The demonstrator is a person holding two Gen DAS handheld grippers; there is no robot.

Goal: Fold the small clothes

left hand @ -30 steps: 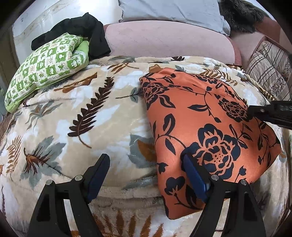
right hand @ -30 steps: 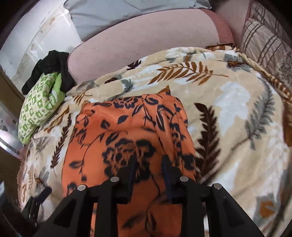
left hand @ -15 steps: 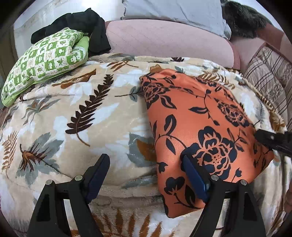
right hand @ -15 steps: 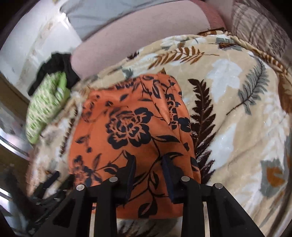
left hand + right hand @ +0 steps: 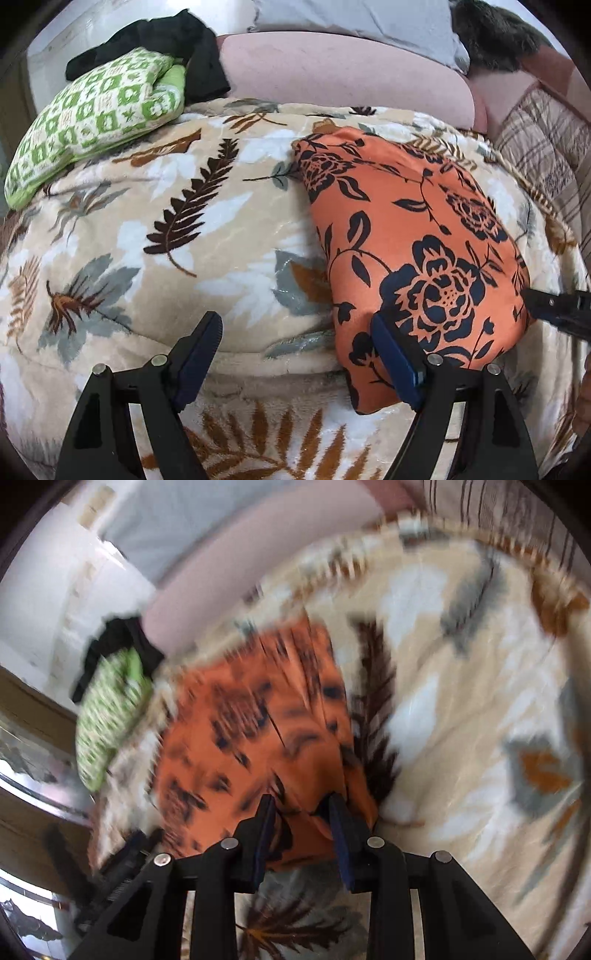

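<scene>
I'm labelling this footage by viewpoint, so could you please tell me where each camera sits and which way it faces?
Left wrist: on the left gripper, looking forward across the leaf-print blanket toward the pillows; its own two open fingers show, and the right gripper's tip enters at the right edge.
Right wrist: on the right gripper, motion-blurred, looking along the orange floral garment; its own fingers show, slightly apart.
Shared: the orange floral garment, blanket, green checked pillow and black cloth.
</scene>
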